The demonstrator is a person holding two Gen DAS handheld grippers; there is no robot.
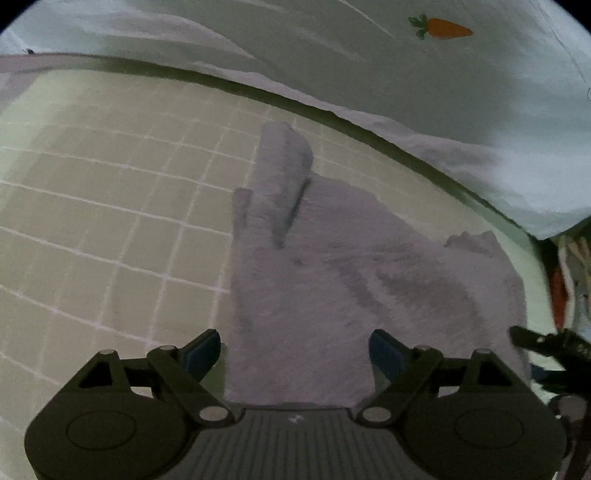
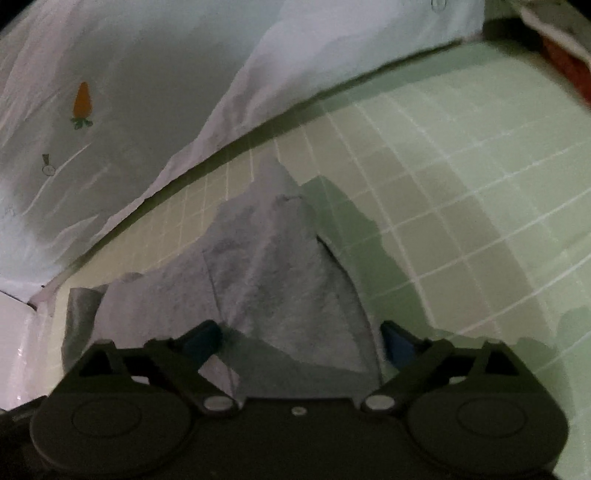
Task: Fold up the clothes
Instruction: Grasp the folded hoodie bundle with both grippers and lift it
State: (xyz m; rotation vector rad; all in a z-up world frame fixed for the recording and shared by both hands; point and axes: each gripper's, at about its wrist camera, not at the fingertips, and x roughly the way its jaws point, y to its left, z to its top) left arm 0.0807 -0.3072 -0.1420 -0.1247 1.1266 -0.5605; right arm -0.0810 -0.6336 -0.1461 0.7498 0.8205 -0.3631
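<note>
A small grey cloth (image 1: pixel 332 280) lies on the green mat (image 1: pixel 110 221) with white grid lines, which covers the counter. It is soft and fuzzy, and it is the thing to be folded. One narrow part of it sticks out toward the far edge of the mat, a bit like a sleeve or a leg, though I cannot tell for sure what kind of clothing it is.

The left gripper (image 1: pixel 295 350) hangs right over the near edge of the cloth. Its fingers (image 1: pixel 384 350) are spread wide, with the cloth showing in the gap between them. They are not pinching anything. I think it sits there so it can close on that near edge and lift it over.

The right gripper (image 2: pixel 301 341) is at the other side of the same cloth. Its fingers (image 2: pixel 397 343) are spread wide too, and the cloth lies between them, bumpy and a little raised in the middle. It holds nothing yet. Two grippers on two sides make sense, because a floppy cloth sags if you lift just one corner.

Past the mat is a white sheet (image 1: pixel 406 92) with a little orange carrot (image 1: pixel 443 28) printed on it. It looks like a cover, not part of the job
</note>
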